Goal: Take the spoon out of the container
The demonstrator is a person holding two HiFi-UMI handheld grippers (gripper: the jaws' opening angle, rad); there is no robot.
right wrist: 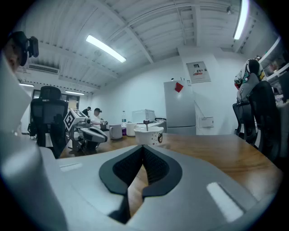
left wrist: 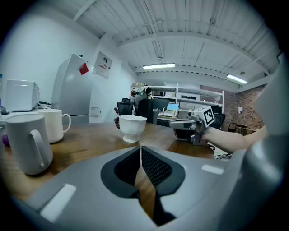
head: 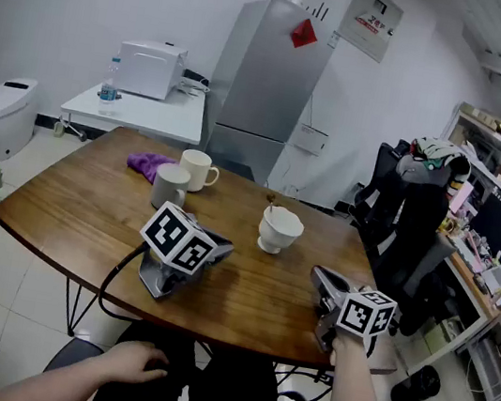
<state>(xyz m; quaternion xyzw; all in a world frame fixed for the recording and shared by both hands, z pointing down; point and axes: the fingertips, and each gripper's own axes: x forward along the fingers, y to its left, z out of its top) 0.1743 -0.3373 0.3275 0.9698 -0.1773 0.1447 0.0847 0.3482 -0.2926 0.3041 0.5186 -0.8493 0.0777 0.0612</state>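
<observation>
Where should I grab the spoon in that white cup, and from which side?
Grip the spoon by the short handle end standing above the far rim of the white cup; the rest sits down inside. I'd come from above, probably with the right gripper, which is shut and must open first.

Bright overhead tubes (right wrist: 106, 48), fisheye-warped edges
</observation>
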